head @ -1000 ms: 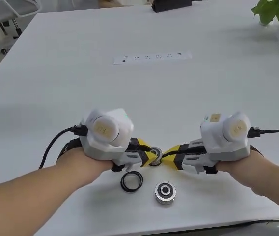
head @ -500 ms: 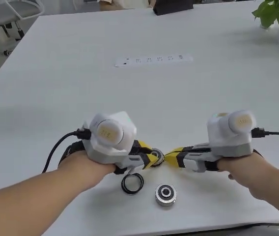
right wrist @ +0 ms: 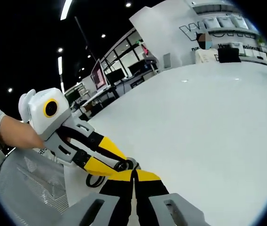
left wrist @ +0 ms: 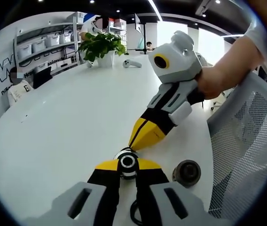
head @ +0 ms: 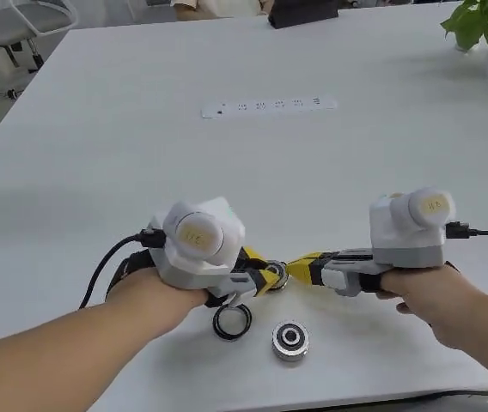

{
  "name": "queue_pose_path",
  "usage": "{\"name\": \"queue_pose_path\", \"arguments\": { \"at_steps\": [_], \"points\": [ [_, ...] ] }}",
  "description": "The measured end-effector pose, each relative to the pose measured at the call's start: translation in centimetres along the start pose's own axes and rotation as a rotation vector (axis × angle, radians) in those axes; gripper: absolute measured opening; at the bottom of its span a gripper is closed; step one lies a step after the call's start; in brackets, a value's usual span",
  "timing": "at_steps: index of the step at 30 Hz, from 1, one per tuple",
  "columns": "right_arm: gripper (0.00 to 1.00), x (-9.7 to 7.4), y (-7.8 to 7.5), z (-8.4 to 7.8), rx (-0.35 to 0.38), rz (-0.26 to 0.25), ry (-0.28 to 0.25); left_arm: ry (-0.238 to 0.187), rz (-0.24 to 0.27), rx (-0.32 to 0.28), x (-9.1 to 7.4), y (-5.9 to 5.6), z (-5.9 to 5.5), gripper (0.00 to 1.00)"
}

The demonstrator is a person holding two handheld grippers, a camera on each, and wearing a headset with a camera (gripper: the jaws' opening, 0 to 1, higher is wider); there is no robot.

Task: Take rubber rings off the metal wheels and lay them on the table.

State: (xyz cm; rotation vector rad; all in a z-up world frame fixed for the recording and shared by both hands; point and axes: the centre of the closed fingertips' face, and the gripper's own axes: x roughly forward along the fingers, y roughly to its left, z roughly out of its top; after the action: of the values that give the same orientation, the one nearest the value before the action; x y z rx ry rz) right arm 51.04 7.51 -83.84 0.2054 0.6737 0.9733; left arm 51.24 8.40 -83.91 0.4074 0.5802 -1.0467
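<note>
My left gripper is shut on a small metal wheel, held just above the white table. My right gripper faces it from the right. Its yellow jaws are pressed together, and their tips pinch the rubber ring on that wheel's rim. A loose black rubber ring lies on the table below the left gripper. A bare metal wheel lies flat beside the loose ring.
The table's front edge runs just below the wheel. A white power strip lies mid-table and a potted plant stands at the far right. Cables trail from both grippers. A mesh chair back is close by.
The right gripper has rolled and drawn slightly to the right, and the left gripper has dipped a little. Both stay joined at the held wheel. The ring and wheel on the table have not moved.
</note>
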Motion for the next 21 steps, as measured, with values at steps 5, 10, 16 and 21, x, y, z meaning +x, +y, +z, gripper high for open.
{"name": "queue_pose_path", "arguments": {
  "at_steps": [5, 10, 16, 21],
  "points": [
    [0.0, 0.0, 0.1, 0.1, 0.007, 0.008, -0.002, 0.0, 0.003, -0.004, 0.0, 0.0, 0.0, 0.07],
    [0.0, 0.1, 0.3, 0.2, -0.03, 0.012, 0.006, 0.002, 0.008, -0.004, 0.1, 0.1, 0.0, 0.07],
    [0.0, 0.2, 1.0, 0.1, -0.064, 0.021, 0.017, 0.002, 0.007, -0.01, 0.1, 0.1, 0.0, 0.07],
    [0.0, 0.2, 1.3, 0.1, -0.07, 0.03, 0.018, 0.002, 0.007, -0.009, 0.0, 0.0, 0.0, 0.07]
  ]
}}
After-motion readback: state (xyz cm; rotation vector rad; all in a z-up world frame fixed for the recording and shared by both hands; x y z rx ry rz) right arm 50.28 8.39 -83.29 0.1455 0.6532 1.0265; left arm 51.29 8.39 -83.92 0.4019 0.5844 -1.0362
